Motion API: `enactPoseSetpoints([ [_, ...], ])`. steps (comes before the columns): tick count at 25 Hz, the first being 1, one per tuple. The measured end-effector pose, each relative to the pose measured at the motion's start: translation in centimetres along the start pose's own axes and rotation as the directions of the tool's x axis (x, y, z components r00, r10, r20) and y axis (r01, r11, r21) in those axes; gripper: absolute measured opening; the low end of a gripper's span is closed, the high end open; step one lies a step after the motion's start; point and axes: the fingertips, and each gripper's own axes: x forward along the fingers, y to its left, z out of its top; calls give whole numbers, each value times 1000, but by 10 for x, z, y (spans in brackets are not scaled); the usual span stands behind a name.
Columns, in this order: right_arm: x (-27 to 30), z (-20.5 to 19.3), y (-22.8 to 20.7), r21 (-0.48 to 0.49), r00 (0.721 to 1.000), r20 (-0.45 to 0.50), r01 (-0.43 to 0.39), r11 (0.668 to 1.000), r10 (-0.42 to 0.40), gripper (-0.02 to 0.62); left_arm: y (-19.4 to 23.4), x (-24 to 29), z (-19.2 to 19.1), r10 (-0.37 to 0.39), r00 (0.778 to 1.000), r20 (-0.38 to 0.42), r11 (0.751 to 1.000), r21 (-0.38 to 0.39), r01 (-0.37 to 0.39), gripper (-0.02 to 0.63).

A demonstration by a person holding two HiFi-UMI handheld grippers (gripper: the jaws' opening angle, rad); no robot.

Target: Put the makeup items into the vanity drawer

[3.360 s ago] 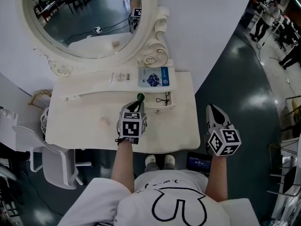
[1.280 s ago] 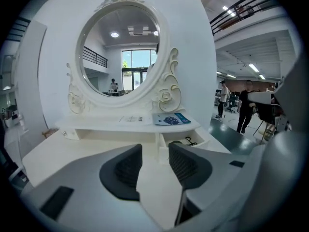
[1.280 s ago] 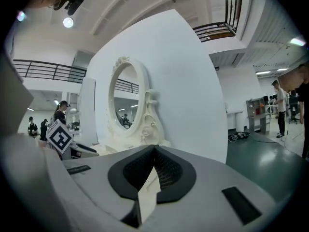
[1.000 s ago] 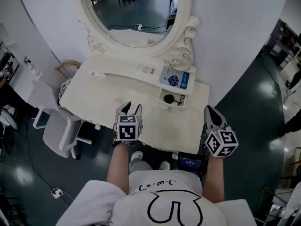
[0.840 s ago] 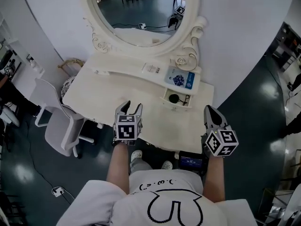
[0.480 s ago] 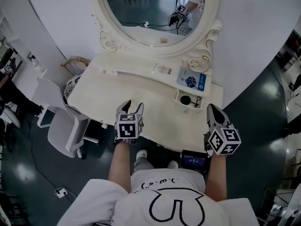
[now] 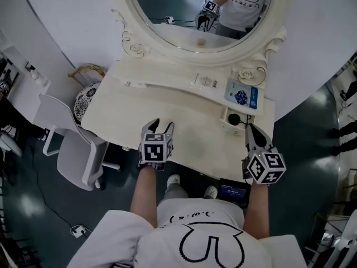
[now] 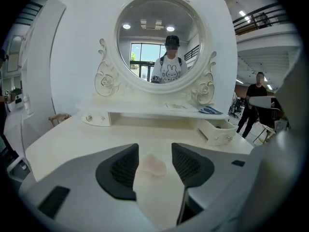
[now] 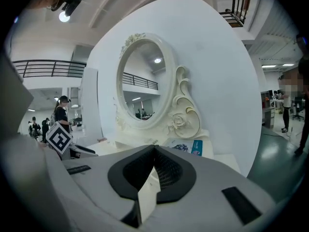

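Observation:
My left gripper [image 7: 159,125] is over the front middle of the cream vanity top [image 7: 184,113], open, and its jaws have just been opening. A pale pink puff [image 8: 152,165] lies on the tabletop in the gap between them, touching neither pad. The small drawer [image 7: 241,126] stands pulled out at the right, with a dark item [image 7: 233,118] inside. It also shows in the left gripper view as the drawer [image 8: 219,132]. My right gripper [image 7: 249,129] is shut and empty, just in front of the drawer; its shut jaws [image 9: 153,151] point past the mirror.
A blue packet [image 7: 241,97] and a small white card [image 7: 206,81] lie on the raised shelf under the oval mirror [image 7: 201,10]. A white chair [image 7: 72,155] and a patterned stool [image 7: 86,99] stand to the left. A screen device [image 7: 231,191] sits below the table's front edge.
The left gripper held a dark green-topped item at the drawer; now it is empty, wider open and farther left. The view has swung, and the right gripper now sits nearer the drawer.

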Motion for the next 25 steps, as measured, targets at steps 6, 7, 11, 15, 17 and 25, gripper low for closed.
enactPoseSetpoints([
  [6,10,-19,6,16,997,-54,50,999,-49,12,9,21,-18,-54,996,-69,999,1,55,255],
  [7,12,-22,7,20,996,-62,59,998,-57,12,10,25,-21,-66,995,-80,998,2,67,256],
  [11,18,-34,10,33,992,-85,92,995,-89,12,13,38,-33,-120,985,-126,993,10,122,253],
  [15,26,-42,14,39,989,-102,114,993,-110,12,14,51,-37,-162,974,-158,986,15,167,245],
  [17,28,-46,15,40,986,-110,128,991,-122,12,11,56,-36,-203,965,-164,978,9,207,238],
  [25,34,-51,16,45,982,-116,158,986,-152,12,0,64,-35,-296,933,-202,949,52,312,164],
])
